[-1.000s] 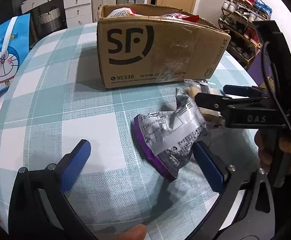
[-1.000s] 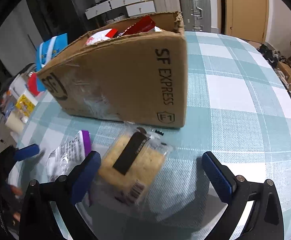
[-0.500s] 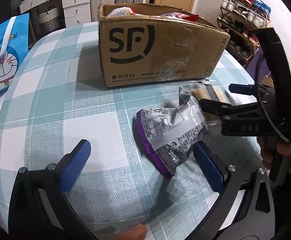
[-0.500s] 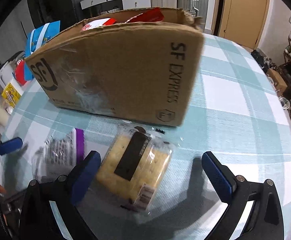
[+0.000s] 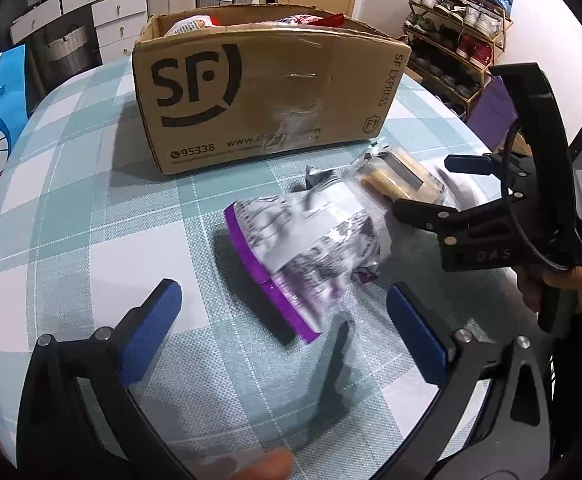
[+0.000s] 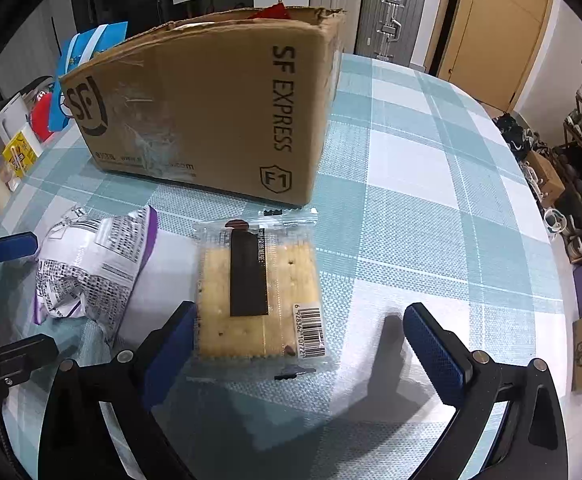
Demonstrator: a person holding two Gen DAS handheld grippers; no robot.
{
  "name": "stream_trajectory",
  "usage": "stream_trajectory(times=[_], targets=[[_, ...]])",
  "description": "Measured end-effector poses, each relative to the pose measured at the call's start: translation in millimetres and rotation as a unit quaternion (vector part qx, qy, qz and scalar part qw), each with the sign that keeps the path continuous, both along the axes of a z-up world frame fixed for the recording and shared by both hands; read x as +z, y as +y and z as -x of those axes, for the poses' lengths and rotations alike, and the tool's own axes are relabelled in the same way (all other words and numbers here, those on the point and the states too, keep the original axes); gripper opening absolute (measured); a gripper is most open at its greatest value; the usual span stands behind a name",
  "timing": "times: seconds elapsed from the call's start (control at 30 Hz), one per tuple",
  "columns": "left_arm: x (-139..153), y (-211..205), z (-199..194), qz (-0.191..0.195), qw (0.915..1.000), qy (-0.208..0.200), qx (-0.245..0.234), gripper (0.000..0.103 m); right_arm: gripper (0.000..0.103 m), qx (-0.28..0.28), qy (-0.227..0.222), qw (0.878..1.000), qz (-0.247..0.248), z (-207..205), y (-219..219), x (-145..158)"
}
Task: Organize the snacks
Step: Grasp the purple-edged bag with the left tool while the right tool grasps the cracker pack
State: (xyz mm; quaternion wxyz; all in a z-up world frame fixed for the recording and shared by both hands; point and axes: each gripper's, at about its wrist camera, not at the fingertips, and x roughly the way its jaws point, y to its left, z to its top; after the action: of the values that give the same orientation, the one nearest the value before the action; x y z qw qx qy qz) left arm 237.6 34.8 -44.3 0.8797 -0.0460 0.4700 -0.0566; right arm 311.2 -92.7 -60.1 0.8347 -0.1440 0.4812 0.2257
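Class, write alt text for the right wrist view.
An open right gripper hovers over a clear-wrapped cracker pack on a checked tablecloth. A crumpled purple-and-silver snack bag lies left; an SF Express cardboard box stands behind.

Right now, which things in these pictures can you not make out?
- Cardboard box contents: its walls hide all but a few tops, both views.
- Purple snack bag print: motion blur, left view.
- Cracker pack: partly behind right gripper, left view.
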Motion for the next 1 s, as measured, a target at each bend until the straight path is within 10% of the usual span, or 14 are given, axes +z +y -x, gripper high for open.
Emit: stream_trajectory(times=[0.2, 0.43, 1.0], targets=[[-1, 5, -2, 0.001, 1.0, -0.001, 0.008, 0.102, 0.101, 0.021, -0.01, 1.0, -0.007, 14, -1, 4], [4, 11, -1, 0.006, 0.9998, -0.015, 0.011, 0.102, 0.059, 0.051, 0.002, 0.998, -0.025, 32, 10, 12], [13, -1, -26, -0.008, 0.9991, -0.041, -0.006, 0.102, 0.059, 0.065, -0.013, 0.994, -0.087, 44, -26, 43]])
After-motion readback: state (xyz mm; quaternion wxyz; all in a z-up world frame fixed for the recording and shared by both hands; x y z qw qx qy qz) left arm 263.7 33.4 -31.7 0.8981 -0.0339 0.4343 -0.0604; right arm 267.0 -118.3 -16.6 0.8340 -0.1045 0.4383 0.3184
